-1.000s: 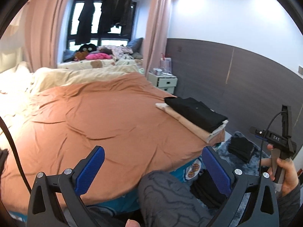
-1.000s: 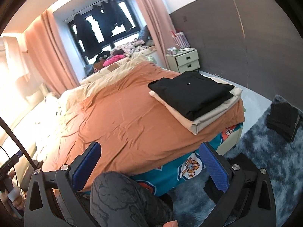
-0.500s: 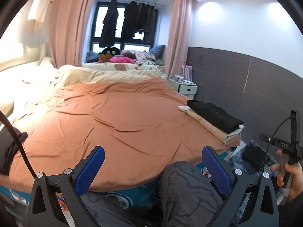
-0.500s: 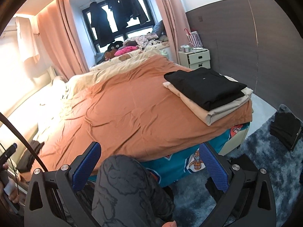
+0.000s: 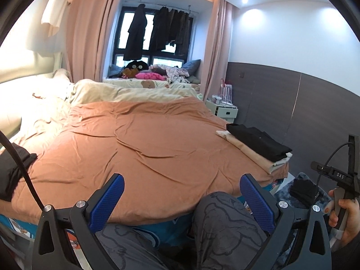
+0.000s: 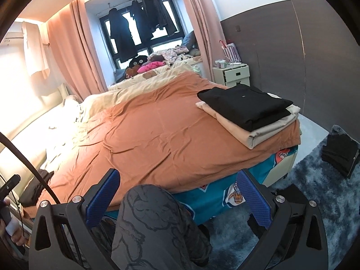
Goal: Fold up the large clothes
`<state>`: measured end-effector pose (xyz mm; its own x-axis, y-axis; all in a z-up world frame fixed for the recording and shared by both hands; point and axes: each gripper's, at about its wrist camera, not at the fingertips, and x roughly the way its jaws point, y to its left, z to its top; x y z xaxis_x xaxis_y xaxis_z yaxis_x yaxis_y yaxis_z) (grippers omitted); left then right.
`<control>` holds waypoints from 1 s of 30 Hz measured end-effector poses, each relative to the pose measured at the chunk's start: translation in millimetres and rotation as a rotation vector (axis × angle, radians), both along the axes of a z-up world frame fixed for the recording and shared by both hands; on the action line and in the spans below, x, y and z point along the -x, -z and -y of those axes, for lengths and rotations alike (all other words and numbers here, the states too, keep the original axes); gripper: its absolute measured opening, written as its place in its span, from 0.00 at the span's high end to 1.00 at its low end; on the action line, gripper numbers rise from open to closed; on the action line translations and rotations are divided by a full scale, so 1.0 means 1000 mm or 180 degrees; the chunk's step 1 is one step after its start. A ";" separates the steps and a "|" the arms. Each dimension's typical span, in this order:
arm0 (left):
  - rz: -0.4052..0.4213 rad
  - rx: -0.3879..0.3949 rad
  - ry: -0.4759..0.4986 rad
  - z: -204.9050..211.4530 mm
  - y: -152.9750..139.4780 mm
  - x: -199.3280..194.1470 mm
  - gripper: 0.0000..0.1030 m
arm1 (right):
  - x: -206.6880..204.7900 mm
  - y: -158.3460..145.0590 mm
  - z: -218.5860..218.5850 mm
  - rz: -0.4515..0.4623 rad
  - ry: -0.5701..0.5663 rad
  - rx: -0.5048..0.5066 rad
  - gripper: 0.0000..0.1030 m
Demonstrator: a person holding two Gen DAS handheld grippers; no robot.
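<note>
Both grippers hover empty over the person's knees at the foot of a bed (image 5: 157, 139), the left gripper (image 5: 182, 200) and right gripper (image 6: 177, 198) with fingers spread wide. A folded black garment (image 6: 245, 103) lies atop a folded beige one (image 6: 265, 130) at the bed's right corner.

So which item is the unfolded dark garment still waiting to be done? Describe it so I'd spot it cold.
Start at the bed with the orange cover and go to its left edge, opposite the folded stack. The dark garment lies there crumpled and loose. The black top on the stack is flat and squared instead.
</note>
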<state>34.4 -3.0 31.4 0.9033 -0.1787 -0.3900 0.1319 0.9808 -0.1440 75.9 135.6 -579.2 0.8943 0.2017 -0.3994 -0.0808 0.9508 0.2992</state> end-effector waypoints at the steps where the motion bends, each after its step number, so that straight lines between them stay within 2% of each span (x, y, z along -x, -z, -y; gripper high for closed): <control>1: 0.0010 -0.0012 0.0002 0.001 0.000 0.001 0.00 | 0.000 0.001 0.001 -0.0003 -0.0011 -0.0017 0.00; 9: 0.0017 0.0050 -0.0009 0.002 -0.001 0.005 0.00 | 0.000 0.002 -0.002 -0.0004 -0.0007 -0.0022 0.00; 30: 0.0133 -0.0033 -0.0079 0.005 -0.009 0.021 0.00 | 0.005 0.005 -0.010 0.0049 -0.0057 -0.0015 0.00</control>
<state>12.9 -7.8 40.9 0.9229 -0.1522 -0.3536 0.1132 0.9852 -0.1286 70.9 145.4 -584.7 0.8965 0.2195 -0.3847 -0.1024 0.9478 0.3021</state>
